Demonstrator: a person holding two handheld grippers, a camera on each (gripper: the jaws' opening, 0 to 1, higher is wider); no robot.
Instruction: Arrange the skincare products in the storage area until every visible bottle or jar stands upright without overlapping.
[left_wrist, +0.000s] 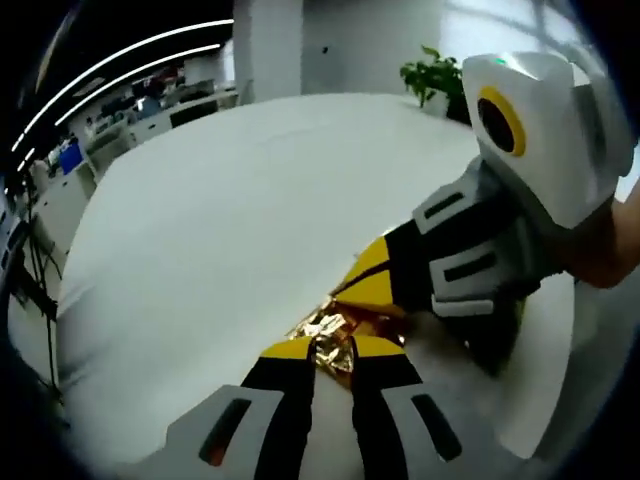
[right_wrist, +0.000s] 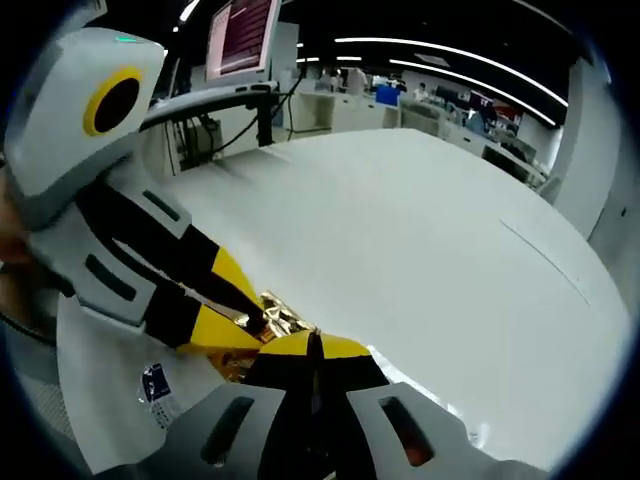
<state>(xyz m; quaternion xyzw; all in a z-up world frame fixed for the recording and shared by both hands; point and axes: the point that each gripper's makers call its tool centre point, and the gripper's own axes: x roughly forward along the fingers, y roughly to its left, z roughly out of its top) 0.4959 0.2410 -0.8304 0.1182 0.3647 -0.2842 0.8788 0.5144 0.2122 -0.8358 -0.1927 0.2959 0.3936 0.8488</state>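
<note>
Item: a crumpled gold foil packet (left_wrist: 330, 338) is lying on the bench, between the tips of both grippers; in the right gripper view the gold foil packet (right_wrist: 275, 318) is showing just beyond that view's own jaws. What it contains cannot be told.
Left gripper (left_wrist: 331, 350): its yellow-tipped black jaws are rising from the near edge of the left gripper view and are clamping the near side of the foil, with crinkled gold showing in the narrow gap between the tips.
Right gripper (right_wrist: 313, 343): its jaws are pressed together in the right gripper view, tips at the near edge of the foil; whether any foil is caught between them cannot be told.
Right gripper, seen from the left gripper view (left_wrist: 352, 278): it is entering from the right, its yellow tip touching the far side of the foil.
Left gripper, seen from the right gripper view (right_wrist: 250, 320): it is entering from the left, its tip meeting the foil.
Bench (left_wrist: 250, 200): a broad white surface is carrying the foil.
White sheet (right_wrist: 110, 400): it is lying on the bench at the near left, bearing a small printed label (right_wrist: 155, 383).
Potted plant (left_wrist: 432, 75): it is standing at the far right of the bench.
Monitor (right_wrist: 242, 35): it is standing beyond the bench's far left edge.
</note>
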